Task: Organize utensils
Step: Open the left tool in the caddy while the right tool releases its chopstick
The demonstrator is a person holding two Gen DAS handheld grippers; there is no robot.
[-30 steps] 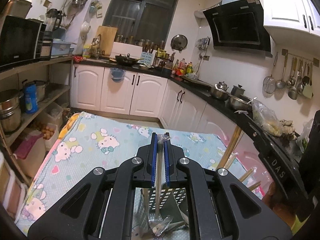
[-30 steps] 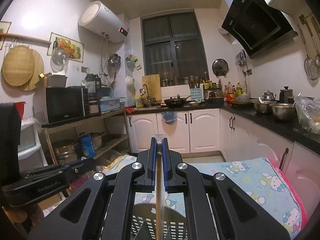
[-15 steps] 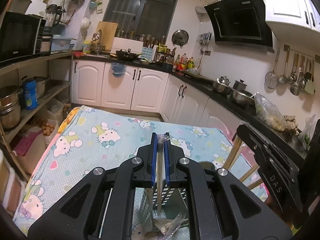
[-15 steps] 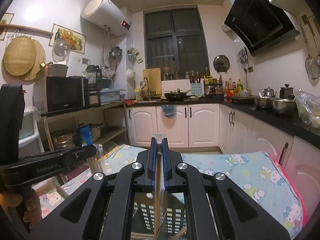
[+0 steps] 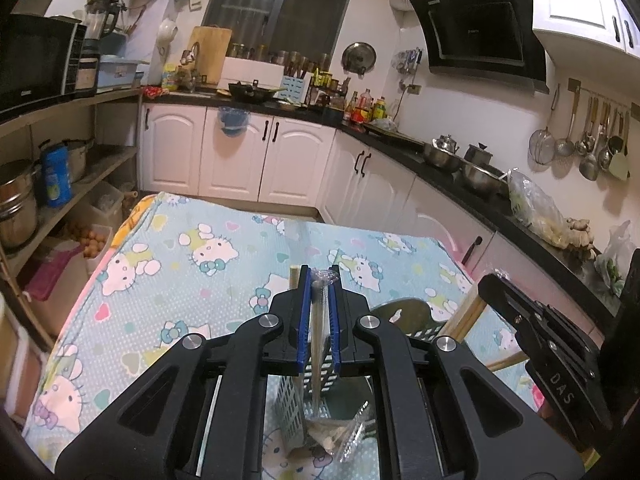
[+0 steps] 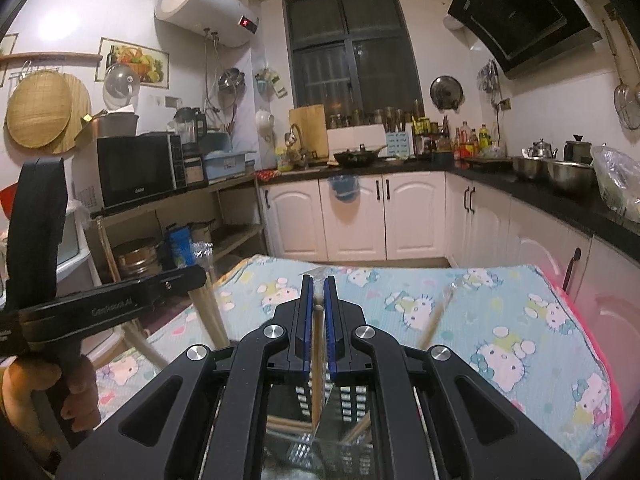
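Observation:
My left gripper (image 5: 319,280) is shut on a plastic-wrapped utensil (image 5: 318,344) that hangs down into a perforated utensil holder (image 5: 298,408) on the Hello Kitty tablecloth (image 5: 192,264). My right gripper (image 6: 318,286) is shut on a wooden chopstick (image 6: 316,364) standing upright over the same holder (image 6: 348,396). More wooden chopsticks (image 6: 208,312) lean out of the holder. The left gripper also shows in the right wrist view (image 6: 120,300), and the right gripper shows in the left wrist view (image 5: 532,324).
White cabinets (image 5: 240,156) and a black counter (image 5: 460,176) with pots run along the back and right. Open shelves (image 5: 60,184) with pots stand on the left. A loose wrapped chopstick (image 6: 438,312) leans at the right of the holder.
Both grippers have lowered and tilted toward the table, so more of the tablecloth and holder shows. Both stay shut on their utensils.

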